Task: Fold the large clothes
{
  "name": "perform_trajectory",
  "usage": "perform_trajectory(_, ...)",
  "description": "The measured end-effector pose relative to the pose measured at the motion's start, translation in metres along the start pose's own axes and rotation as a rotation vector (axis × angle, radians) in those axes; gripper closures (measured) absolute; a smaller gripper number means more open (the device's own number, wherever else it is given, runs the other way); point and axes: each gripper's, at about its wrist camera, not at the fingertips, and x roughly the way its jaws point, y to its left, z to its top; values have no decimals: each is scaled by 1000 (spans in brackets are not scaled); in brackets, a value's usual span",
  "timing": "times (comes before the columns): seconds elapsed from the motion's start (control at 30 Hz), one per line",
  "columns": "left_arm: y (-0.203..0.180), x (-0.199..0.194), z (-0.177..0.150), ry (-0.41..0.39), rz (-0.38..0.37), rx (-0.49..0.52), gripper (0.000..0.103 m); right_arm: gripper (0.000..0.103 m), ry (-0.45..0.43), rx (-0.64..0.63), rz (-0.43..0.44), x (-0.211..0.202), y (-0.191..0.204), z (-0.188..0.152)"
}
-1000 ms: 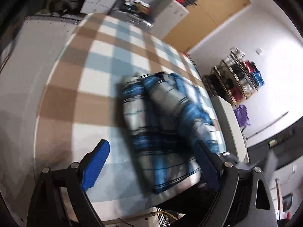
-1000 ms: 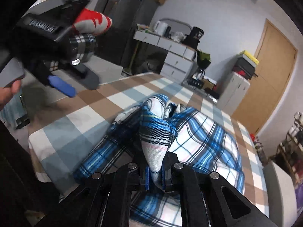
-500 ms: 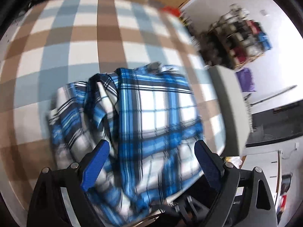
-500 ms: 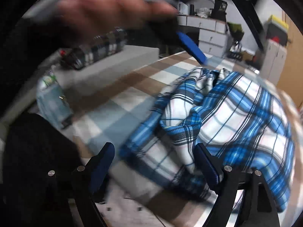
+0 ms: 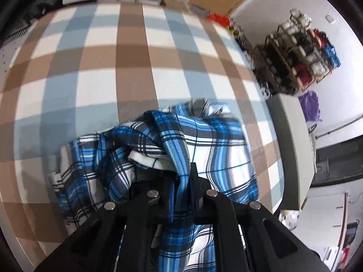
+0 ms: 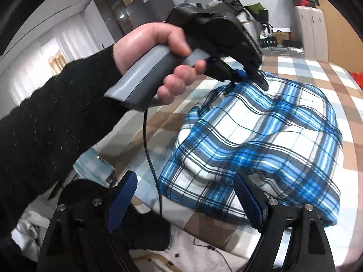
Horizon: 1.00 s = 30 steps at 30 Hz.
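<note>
Now, from the left tool's point(image 5: 182, 195) own view, it has just snapped together on a bunched bit of the blue plaid shirt point(image 5: 213, 140), which lies in a heap near the edge of the checked bed point(image 5: 133, 52); if it pulls, I think the whole lump may drag along, because many layers look caught. From the other side, the right tool point(image 6: 183, 198) stands wide apart with nothing in it, so the near hem point(image 6: 249, 204) is loose and could slip off the bed's edge.
</note>
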Motion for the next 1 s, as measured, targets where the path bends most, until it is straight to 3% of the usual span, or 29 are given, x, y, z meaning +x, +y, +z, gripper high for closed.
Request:
perform_trajectory(0.23,-13,-52,-31,-120,-90,5,98,16,-91,72,31,-29,-20,12)
perform_trajectory(0.37,8,-65,-51,-145,-98,-25,98,16,-167,165,85,-50,-43,21)
perform_trajectory(0.47,33,-58,-61,-142,-98,-75,98,13,-176,254,113,-50,-67,29)
perform_trajectory(0.6,54,-49,-69,-149,-117,-129,98,13,-106,422,179,-29,-98,27)
perform_trajectory(0.77,56,-40,-80,-111,-76,-102,97,12,82,685,341,24,-135,7)
perform_trajectory(1.0,62,-49,-84,-102,-155,-156,97,13,81,761,390,31,-149,6)
